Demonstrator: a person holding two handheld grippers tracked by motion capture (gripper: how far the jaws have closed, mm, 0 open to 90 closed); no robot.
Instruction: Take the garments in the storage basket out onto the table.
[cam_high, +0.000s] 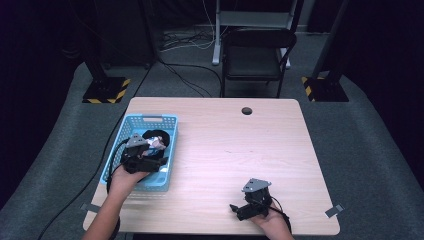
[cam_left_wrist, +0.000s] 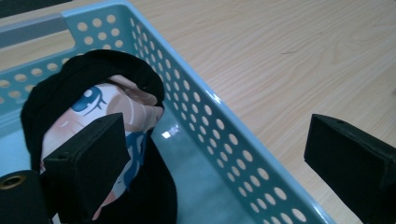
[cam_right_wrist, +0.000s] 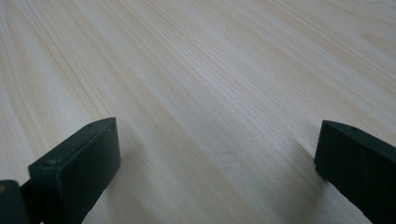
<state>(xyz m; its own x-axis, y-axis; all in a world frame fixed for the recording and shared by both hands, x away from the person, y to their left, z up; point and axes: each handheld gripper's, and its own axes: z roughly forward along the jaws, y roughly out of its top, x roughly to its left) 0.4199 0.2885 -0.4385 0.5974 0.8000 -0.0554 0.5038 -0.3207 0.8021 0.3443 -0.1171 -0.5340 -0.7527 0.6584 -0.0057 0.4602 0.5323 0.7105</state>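
Note:
A light blue perforated basket (cam_high: 150, 120) stands on the left part of the wooden table (cam_high: 240, 150). In it lies a black fabric item (cam_high: 157, 140) printed with a cartoon picture that includes a blue eye (cam_left_wrist: 107, 102). My left gripper (cam_high: 152, 161) hovers over the basket's near right side, open wide. In the left gripper view (cam_left_wrist: 217, 135) one jaw is above the fabric and the other is outside the basket wall (cam_left_wrist: 210, 121), over the table. My right gripper (cam_high: 240, 210) is near the table's front edge, open (cam_right_wrist: 217, 140), with bare wood between its jaws.
A dark round cable hole (cam_high: 246, 110) sits near the table's far edge. A black chair (cam_high: 255, 55) stands behind the table. A black cable (cam_high: 95, 175) trails off the table's left side from the left gripper.

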